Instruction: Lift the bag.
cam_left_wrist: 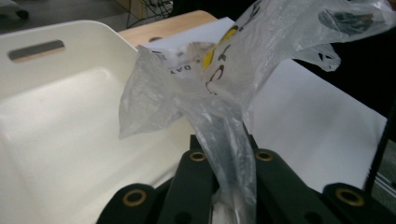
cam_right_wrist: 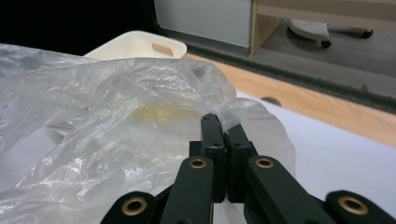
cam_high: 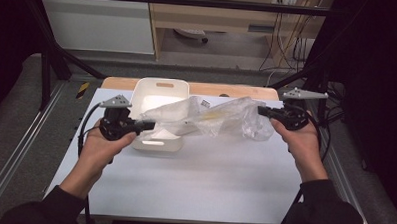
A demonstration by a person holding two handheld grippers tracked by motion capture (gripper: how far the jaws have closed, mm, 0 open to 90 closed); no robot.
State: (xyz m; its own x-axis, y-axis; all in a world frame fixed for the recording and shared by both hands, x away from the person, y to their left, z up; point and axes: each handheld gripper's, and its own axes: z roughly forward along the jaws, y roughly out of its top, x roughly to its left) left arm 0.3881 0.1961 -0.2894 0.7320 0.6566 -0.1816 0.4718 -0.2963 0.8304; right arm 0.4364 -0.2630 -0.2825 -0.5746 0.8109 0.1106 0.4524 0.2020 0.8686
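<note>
Here the left tool (cam_high: pixel 147 124) and right tool (cam_high: pixel 264 111) are each clamped on an end of the bag (cam_high: pixel 211 116), stretched above the worktop (cam_high: pixel 209 172) beside the bin (cam_high: pixel 160 88), so next, probably, lowering it in.

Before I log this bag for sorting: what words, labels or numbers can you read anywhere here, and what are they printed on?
"DAY": dark letters, upside down, a fragment cut off by a fold, on the clear plastic bag in the left gripper view.
More dark print beside the bag's yellow mark: too crumpled to read.
Small printed label on the bag in the high view: too small to read.
White bin: no text.
</note>
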